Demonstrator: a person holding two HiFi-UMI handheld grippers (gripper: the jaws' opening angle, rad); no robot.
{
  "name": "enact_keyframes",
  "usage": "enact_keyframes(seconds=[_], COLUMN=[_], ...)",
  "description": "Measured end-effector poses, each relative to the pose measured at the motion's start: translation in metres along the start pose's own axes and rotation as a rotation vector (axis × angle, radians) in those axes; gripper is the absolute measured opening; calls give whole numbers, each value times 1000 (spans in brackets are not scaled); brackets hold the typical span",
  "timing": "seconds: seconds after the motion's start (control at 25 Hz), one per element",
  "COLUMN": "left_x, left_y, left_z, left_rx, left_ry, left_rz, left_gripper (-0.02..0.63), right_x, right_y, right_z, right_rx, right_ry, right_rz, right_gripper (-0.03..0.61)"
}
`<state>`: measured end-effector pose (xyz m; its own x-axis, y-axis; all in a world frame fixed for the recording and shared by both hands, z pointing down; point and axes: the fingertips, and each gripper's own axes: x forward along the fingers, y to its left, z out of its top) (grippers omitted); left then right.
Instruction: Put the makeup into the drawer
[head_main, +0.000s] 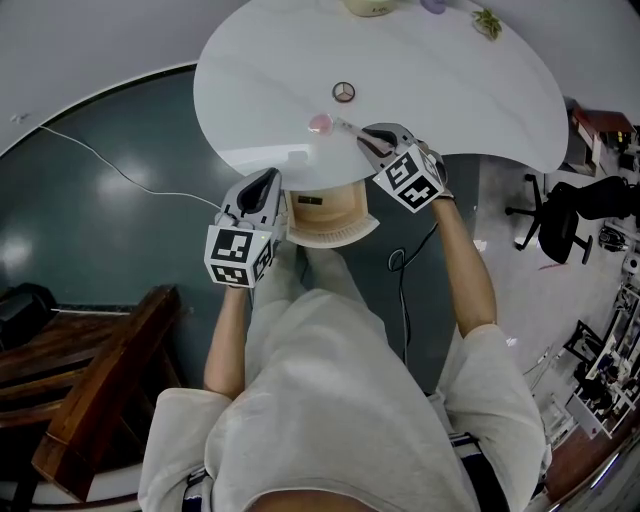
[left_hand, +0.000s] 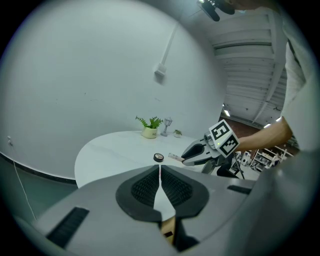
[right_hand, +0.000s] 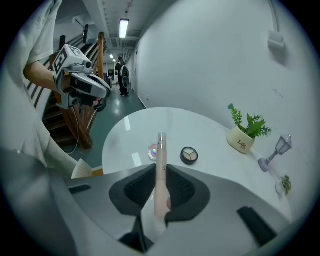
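Over the table (head_main: 300, 60), my right gripper (right_hand: 161, 175) is pinching a slim tube (right_hand: 161, 147); my left gripper (left_hand: 160, 172) is hanging closed on nothing. Sticking far out, the tube may be twisting loose.

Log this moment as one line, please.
right gripper: shut on makeup tube, over table | left gripper: shut, empty | drawer: open | round compact, pink compact: on table

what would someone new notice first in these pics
The right gripper catches the eye first: its jaws are clamped on a slim pink makeup tube, held over the near edge of the round white table. Just below that edge a wooden drawer stands open, with the left gripper at its left, jaws shut and empty. Two compacts lie on the table: a round dark palette and a small pink one.
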<state>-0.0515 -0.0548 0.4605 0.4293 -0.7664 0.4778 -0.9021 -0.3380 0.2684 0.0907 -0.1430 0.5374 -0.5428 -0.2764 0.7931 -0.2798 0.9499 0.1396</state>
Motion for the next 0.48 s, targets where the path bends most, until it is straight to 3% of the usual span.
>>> enact_keyframes(seconds=[0.48], left_x=[-7], left_y=[-15], left_z=[-7], left_rx=[5], left_ry=[-10], left_rz=[-1], left_gripper=[18], right_x=[-45], right_y=[86], right_z=[34], right_rx=[-10], right_ry=[-144], right_rz=[59], right_gripper=[63])
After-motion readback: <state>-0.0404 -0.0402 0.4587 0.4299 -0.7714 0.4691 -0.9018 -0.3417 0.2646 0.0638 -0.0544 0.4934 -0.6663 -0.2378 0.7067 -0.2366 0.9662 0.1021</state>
